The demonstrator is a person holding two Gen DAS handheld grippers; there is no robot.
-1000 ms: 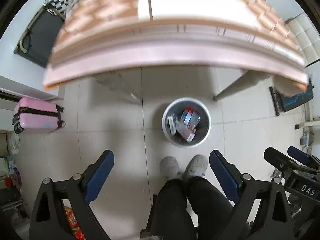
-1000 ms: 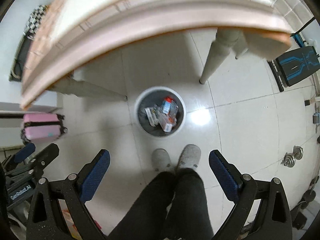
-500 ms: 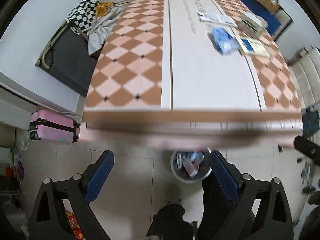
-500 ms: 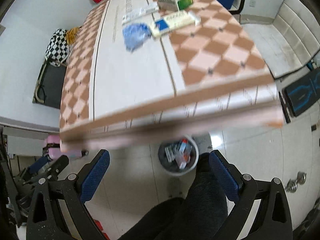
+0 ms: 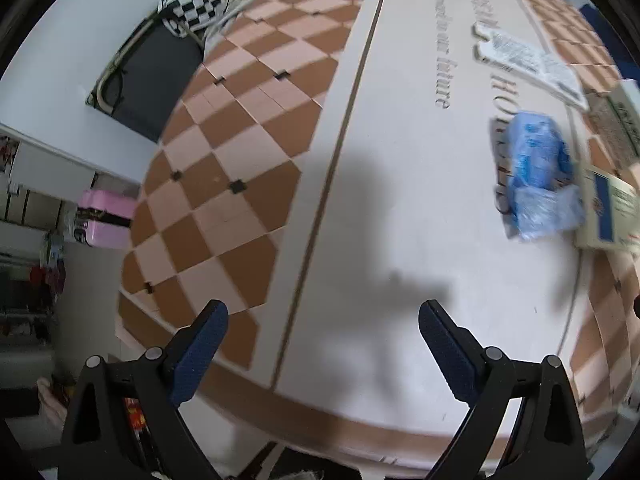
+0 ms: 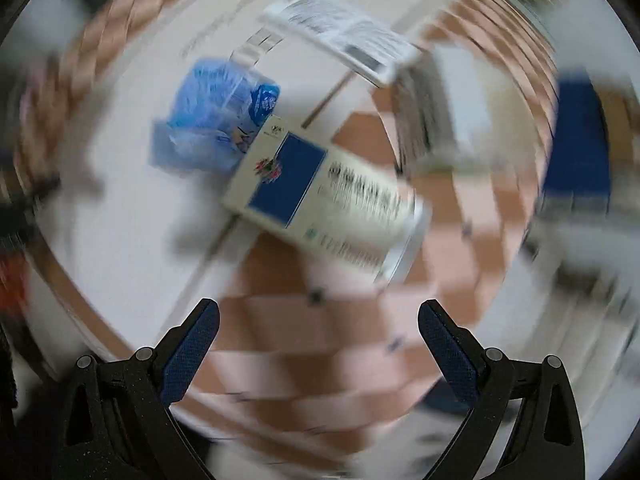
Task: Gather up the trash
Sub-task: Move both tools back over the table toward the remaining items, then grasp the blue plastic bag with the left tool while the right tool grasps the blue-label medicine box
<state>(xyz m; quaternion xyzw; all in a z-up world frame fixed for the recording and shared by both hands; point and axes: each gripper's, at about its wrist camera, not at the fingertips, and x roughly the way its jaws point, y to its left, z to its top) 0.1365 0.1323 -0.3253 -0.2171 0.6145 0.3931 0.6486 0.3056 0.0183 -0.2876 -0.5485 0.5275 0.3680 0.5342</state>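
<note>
Left tongs (image 5: 322, 334) hang spread wide over the table (image 5: 400, 200), nothing between the pads. Ahead and off to their right lies a blue bag (image 5: 538, 178), touching a white-and-blue box (image 5: 612, 216) further right, with a paper pack (image 5: 532, 68) beyond. Right tongs (image 6: 318, 332) are spread too and hold nothing; their view is badly blurred. The box (image 6: 320, 200) sits straight ahead of them, the bag (image 6: 216, 120) ahead-left against it, the pack (image 6: 340, 36) farther on.

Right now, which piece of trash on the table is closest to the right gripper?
The white box with the blue panel, directly ahead of the open right gripper. The crumpled blue wrapper and long white packet lie beyond it.
</note>
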